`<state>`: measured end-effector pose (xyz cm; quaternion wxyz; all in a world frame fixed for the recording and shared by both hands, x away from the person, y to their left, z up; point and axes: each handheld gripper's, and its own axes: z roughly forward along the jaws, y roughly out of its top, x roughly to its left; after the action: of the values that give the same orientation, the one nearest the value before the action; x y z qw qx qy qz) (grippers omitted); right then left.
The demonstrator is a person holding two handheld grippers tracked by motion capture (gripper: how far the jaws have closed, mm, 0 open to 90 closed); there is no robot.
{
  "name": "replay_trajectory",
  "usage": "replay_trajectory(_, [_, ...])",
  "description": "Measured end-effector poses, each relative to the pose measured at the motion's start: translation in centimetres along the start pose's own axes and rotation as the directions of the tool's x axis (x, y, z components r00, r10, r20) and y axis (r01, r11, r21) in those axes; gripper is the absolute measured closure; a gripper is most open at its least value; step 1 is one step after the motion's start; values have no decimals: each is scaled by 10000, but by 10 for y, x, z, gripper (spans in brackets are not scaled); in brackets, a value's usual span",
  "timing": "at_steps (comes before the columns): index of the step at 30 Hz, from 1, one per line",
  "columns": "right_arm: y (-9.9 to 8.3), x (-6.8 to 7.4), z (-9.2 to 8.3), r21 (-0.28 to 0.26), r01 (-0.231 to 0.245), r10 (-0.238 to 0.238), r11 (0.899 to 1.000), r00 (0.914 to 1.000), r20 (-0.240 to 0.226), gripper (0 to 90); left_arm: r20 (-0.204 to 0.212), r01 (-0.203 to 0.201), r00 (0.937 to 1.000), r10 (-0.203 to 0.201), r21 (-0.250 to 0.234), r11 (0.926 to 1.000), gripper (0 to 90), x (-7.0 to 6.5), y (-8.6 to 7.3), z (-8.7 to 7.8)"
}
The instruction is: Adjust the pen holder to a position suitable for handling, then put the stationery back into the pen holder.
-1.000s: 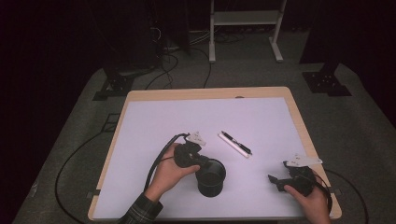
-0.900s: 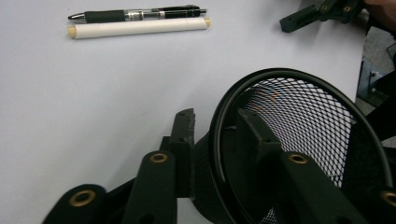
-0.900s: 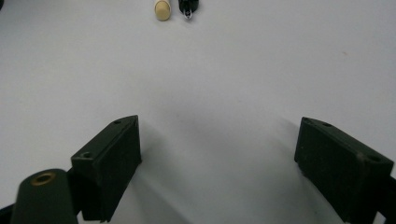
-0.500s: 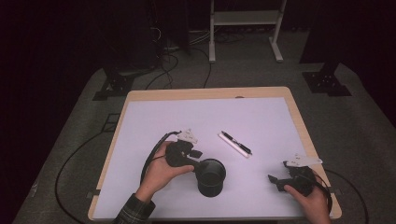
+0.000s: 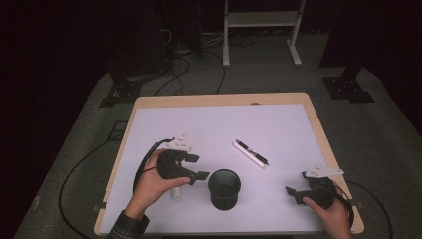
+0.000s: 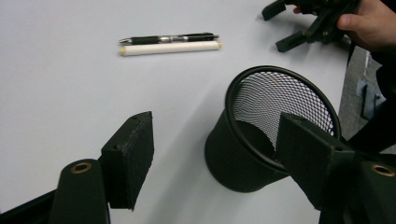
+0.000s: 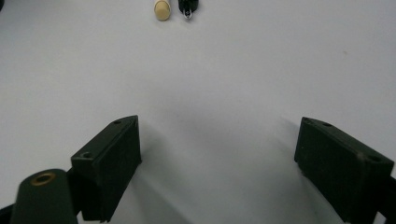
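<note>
A black mesh cup (image 5: 224, 188) stands upright on the white table top, near the front. My left gripper (image 5: 199, 167) is just left of it, a small gap away, held in a hand. Its jaws have just been opening and stand open, with nothing between the pads. In the left gripper view the cup (image 6: 261, 135) sits beyond the jaws, partly behind the right one. A black pen (image 5: 253, 151) and a white stick (image 5: 249, 156) lie side by side behind the cup, to its right. My right gripper (image 5: 297, 183) rests open and empty at the front right, pointing toward the pen.
The wooden table edge (image 5: 219, 99) frames the white sheet. A small white piece (image 5: 175, 193) shows under the left hand; what it is I cannot tell. Cables trail off both front corners. A white stand (image 5: 261, 30) and dark equipment stand on the floor behind.
My left gripper has drawn back to the left, away from the mesh cup, and its jaws have spread apart. The cup, pen, stick and right gripper have not moved.
</note>
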<state>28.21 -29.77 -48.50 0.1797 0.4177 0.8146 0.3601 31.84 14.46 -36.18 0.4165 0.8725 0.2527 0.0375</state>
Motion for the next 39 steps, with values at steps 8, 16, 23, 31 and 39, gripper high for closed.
replay_trajectory(8, [0, 0, 0, -11, 8, -8, 10000, 10000, 9, 135, -454, 94, 9989, -101, -166, 9998, 248, 6, -7, -13])
replay_trajectory(16, [0, 0, 0, -3, -4, 4, 10000, 10000, -1, 135, -1110, 111, 9937, -125, -135, 9998, 202, 11, -20, -21])
replay_trajectory(23, [0, 0, 0, -2, -2, 2, 10000, 10000, -1, 135, -1447, 236, 9892, -236, -17, 9997, 175, 16, -36, -27])
replay_trajectory(31, [0, 0, 0, 8, -19, 19, 10000, 10000, -26, 134, -1891, 489, 9807, -499, -97, 9988, 130, 21, -58, -36])
replay_trajectory(39, [0, 0, 0, 34, 0, 0, 10000, 10000, -5, 134, -2370, 707, 9690, -704, -73, 9975, 93, 26, -80, -44])
